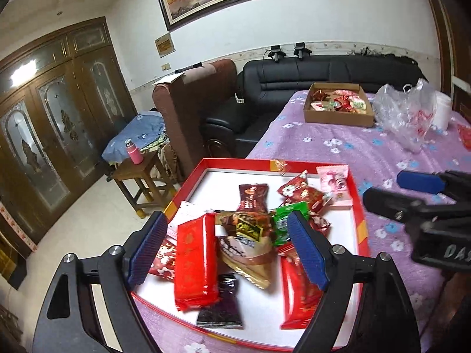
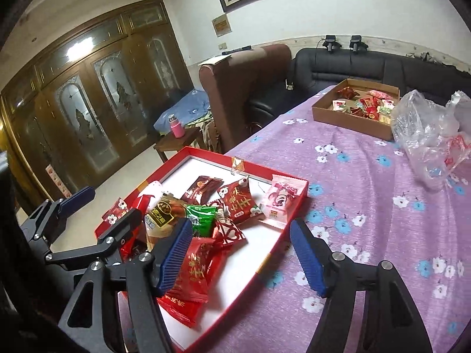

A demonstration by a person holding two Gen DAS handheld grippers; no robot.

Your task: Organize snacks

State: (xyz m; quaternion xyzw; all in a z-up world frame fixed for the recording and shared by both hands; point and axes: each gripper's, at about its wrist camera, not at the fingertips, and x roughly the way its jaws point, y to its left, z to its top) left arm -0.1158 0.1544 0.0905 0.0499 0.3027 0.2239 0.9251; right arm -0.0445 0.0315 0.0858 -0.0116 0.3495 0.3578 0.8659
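Observation:
A red tray (image 1: 235,163) with a white floor sits at the near left corner of the purple flowered cloth. It holds several wrapped snacks: a long red packet (image 1: 194,261), a brown one (image 1: 253,200), a green one (image 1: 287,220) and a pink one (image 1: 334,182). My left gripper (image 1: 226,220) hovers open over the pile, touching nothing. My right gripper (image 2: 241,225) is open too. It straddles the near right rim of the tray (image 2: 206,151), with one finger over a red packet (image 2: 197,267) and the other over the cloth. Neither holds a snack.
A cardboard box (image 1: 338,117) of more sweets stands at the table's far side, beside a crumpled clear plastic bag (image 1: 409,111) and a white jar (image 1: 443,108). The table's left edge drops to the floor, with a stool, an armchair and a black sofa beyond.

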